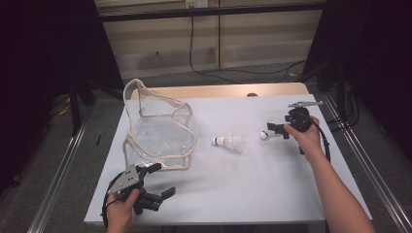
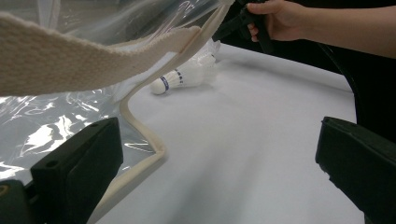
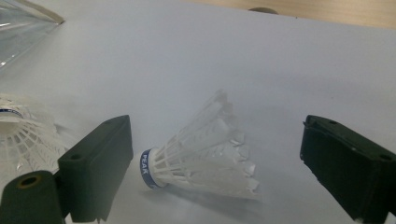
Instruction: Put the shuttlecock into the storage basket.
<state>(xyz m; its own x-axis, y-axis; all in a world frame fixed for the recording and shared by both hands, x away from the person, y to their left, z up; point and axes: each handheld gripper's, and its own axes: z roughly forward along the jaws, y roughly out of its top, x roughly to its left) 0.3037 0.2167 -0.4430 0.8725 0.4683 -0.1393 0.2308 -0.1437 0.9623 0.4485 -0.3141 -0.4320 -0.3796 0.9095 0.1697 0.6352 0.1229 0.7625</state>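
A white feather shuttlecock (image 3: 201, 161) with a blue band on its cork lies on its side on the white table (image 1: 233, 184), between the wide-apart jaws of my right gripper (image 3: 215, 140). The pads do not touch it, so this gripper is open. From above, that shuttlecock (image 1: 264, 135) sits right at the right gripper (image 1: 273, 131). A second shuttlecock (image 1: 228, 141) lies further left, mid-table, and appears too in the right gripper view (image 3: 18, 135). A clear plastic bag (image 1: 155, 128) with cream trim stands at the left. My left gripper (image 1: 163, 179) rests open near the bag's front corner.
In the left gripper view the bag's cream trim (image 2: 140, 51) hangs close overhead and curves along the table (image 2: 261, 140) beside the left jaw. The wooden table edge (image 1: 218, 91) runs along the back. Black frame rails (image 1: 354, 145) flank both sides.
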